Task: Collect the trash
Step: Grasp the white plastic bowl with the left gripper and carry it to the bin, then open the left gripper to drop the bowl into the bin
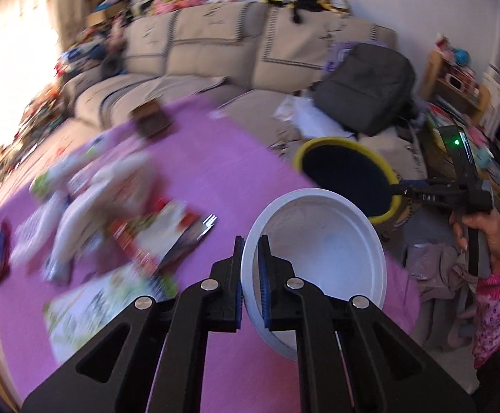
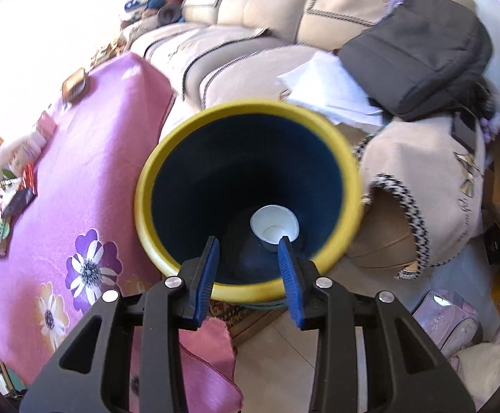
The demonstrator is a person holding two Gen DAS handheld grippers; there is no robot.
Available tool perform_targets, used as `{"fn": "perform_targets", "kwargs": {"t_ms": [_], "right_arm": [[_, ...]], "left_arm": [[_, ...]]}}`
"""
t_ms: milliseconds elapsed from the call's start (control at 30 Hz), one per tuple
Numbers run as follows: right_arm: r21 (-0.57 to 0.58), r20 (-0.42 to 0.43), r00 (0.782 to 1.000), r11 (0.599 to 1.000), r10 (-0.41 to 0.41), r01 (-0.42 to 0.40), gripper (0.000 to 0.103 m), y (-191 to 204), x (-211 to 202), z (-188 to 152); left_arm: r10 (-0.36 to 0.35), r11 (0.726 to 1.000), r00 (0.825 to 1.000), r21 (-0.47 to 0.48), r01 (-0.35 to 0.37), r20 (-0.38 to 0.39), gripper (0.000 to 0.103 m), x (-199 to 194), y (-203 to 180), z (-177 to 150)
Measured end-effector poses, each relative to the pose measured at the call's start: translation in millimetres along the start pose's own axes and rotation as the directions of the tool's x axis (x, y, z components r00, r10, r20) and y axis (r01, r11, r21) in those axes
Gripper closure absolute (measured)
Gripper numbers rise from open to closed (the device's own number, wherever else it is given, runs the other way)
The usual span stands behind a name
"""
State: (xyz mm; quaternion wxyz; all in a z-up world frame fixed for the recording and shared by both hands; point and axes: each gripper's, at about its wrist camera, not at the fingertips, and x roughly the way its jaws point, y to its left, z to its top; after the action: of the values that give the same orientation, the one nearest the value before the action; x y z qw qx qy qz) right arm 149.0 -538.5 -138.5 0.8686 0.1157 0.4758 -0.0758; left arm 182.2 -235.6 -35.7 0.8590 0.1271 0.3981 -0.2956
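The left gripper has its jaws pinched on the thin rim of a smooth, round white paper cup, held above the edge of the table, which wears a fuzzy pink flowered cloth. The right gripper hangs with jaws wide over a round bin, yellow-rimmed with a dark blue inside; one second white cup lies at its bottom. Blurred glossy wrappers litter the cloth. Behind, a beige sofa carries one grey backpack.
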Motion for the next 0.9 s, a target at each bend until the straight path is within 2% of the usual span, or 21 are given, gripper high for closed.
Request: {"fn": "perform_targets", "kwargs": {"t_ms": [67, 200, 300, 367, 500, 667, 700, 767, 833, 900], "right_arm": [[0.018, 0.015, 1.0, 1.0, -0.014, 0.014, 0.069, -11.3, -9.1, -4.2], [0.051, 0.023, 0.999, 0.998, -0.033, 0.032, 0.069, -33.8, -20.1, -13.3], [0.078, 0.015, 0.999, 0.996, -0.043, 0.042, 0.069, -48.4, -19.9, -18.9], [0.093, 0.005, 0.999, 0.995, -0.043, 0.042, 0.069, -57.5, -18.7, -24.6], [0.105, -0.026, 0.999, 0.994, -0.041, 0.044, 0.068, -67.0, -8.9, -31.2], [0.108, -0.035, 0.999, 0.993, -0.034, 0.037, 0.068, -69.5, -2.9, -32.5], [0.107, -0.034, 0.999, 0.994, -0.033, 0.036, 0.065, -69.1, -2.3, -32.1], [0.103, -0.031, 0.999, 0.994, -0.029, 0.032, 0.064, -67.3, -2.3, -31.4], [0.098, -0.03, 0.999, 0.995, -0.028, 0.03, 0.064, -64.5, -2.7, -30.9], [0.093, -0.026, 0.999, 0.995, -0.031, 0.033, 0.064, -62.0, -4.4, -30.8]], "left_arm": [[-0.037, 0.998, 0.999, 0.059, 0.036, 0.014, 0.094, 20.0, -26.5, 28.9], [-0.064, 0.988, 0.998, 0.142, 0.062, 0.009, 0.094, 69.3, -76.1, 77.5], [-0.083, 0.983, 0.995, 0.159, 0.092, -0.062, 0.094, 122.1, -105.6, 104.5], [-0.071, 0.983, 0.99, 0.16, 0.09, -0.119, 0.094, 156.4, -119.8, 116.1], [-0.021, 0.983, 0.973, 0.171, 0.062, -0.232, 0.094, 216.9, -135.3, 121.5], [-0.004, 0.988, 0.94, 0.144, 0.057, -0.34, 0.092, 264.3, -135.1, 107.3], [0.006, 0.988, 0.937, 0.148, 0.049, -0.35, 0.09, 268.3, -135.3, 104.6], [0.02, 0.987, 0.933, 0.157, 0.039, -0.358, 0.078, 276.0, -138.4, 102.3], [0.029, 0.986, 0.938, 0.163, 0.029, -0.346, 0.065, 274.1, -140.2, 100.1], [0.024, 0.987, 0.945, 0.158, 0.03, -0.328, 0.064, 265.4, -138.4, 98.8]]}}
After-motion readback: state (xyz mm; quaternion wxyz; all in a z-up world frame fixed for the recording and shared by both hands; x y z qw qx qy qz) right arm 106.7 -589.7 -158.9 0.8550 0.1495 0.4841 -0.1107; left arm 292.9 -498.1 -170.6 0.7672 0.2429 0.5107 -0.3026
